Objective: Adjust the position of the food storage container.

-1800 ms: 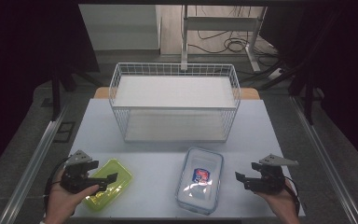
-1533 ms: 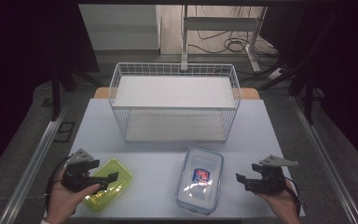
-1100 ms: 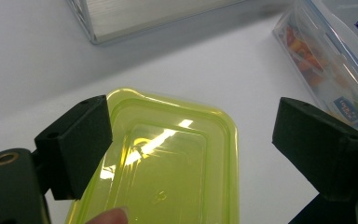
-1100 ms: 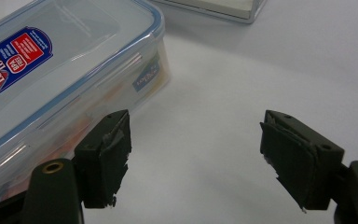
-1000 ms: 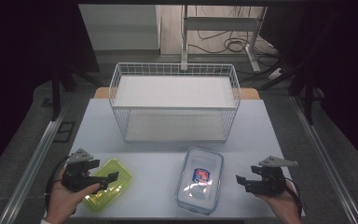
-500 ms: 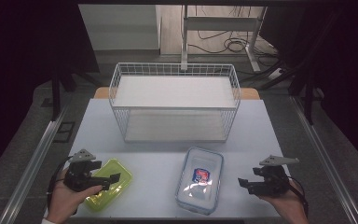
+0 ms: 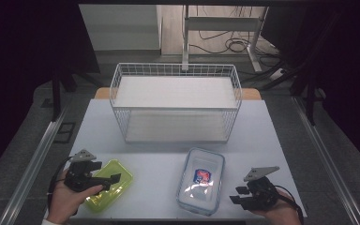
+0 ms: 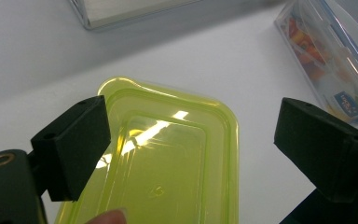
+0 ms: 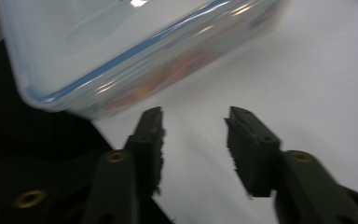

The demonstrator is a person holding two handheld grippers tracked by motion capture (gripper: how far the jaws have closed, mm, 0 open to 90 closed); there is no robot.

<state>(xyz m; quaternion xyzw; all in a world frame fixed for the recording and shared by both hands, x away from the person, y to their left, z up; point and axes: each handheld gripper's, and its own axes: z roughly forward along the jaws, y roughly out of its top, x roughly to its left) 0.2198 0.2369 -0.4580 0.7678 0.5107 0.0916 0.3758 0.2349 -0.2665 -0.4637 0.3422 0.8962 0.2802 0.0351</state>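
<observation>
My left hand-held gripper [image 8: 191, 140] hangs spread over the yellow-green lid [image 8: 168, 163], near edge cut off; right hand-held gripper [image 9: 193, 140] gapes beside the blurred clear food container [image 9: 135, 51].

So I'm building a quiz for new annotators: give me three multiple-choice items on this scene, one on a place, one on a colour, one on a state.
1. Where does the white wire basket stand?
A. far side of the table
B. near edge, between the hands
C. on the floor

2. What colour is the lid under the left gripper?
A. red
B. yellow-green
C. black

3. How do the right gripper's jaws stand?
A. clamped on the box
B. shut on nothing
C. open, short of the clear food box

Key: 1 A, the basket sits beyond both containers; 2 B, the yellow-green lid shows between the open jaws; 3 C, bare table shows between the jaws.
</observation>
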